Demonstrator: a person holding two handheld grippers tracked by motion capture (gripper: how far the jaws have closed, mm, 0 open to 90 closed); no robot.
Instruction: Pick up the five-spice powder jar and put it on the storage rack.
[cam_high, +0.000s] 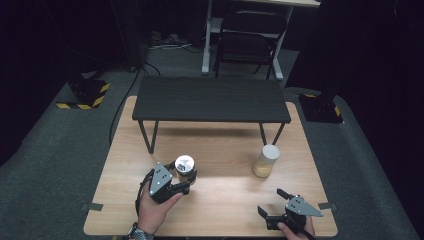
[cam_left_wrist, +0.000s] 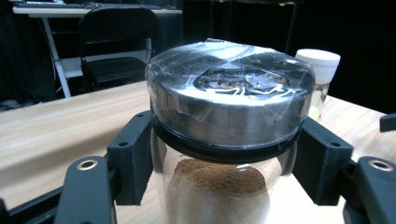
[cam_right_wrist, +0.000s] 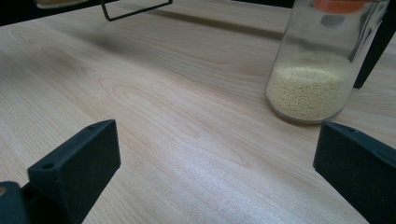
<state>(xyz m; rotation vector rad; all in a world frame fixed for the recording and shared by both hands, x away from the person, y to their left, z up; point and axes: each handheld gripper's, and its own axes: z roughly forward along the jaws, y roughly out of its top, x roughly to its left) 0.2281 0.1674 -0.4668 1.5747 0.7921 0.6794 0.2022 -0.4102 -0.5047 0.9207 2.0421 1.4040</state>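
Observation:
A glass jar of brown powder (cam_high: 185, 165) with a film-wrapped metal lid (cam_left_wrist: 229, 88) stands on the wooden table (cam_high: 225, 200) at front left. My left gripper (cam_high: 183, 175) is around it, and both pads (cam_left_wrist: 133, 158) press the glass just under the lid. A second jar (cam_high: 266, 161), white-lidded and part full of pale yellow grains (cam_right_wrist: 310, 84), stands to the right of centre. Near the front right edge my right gripper (cam_high: 270, 201) stands open, its jaws wide apart over bare wood (cam_right_wrist: 215, 163), a short way in front of the grain jar.
A low black shelf on thin metal legs (cam_high: 210, 100) spans the back half of the table, with open space under it. Beyond the table stand a black folding chair (cam_high: 247, 42) and a white desk leg (cam_high: 206, 45). Grey carpet surrounds the table.

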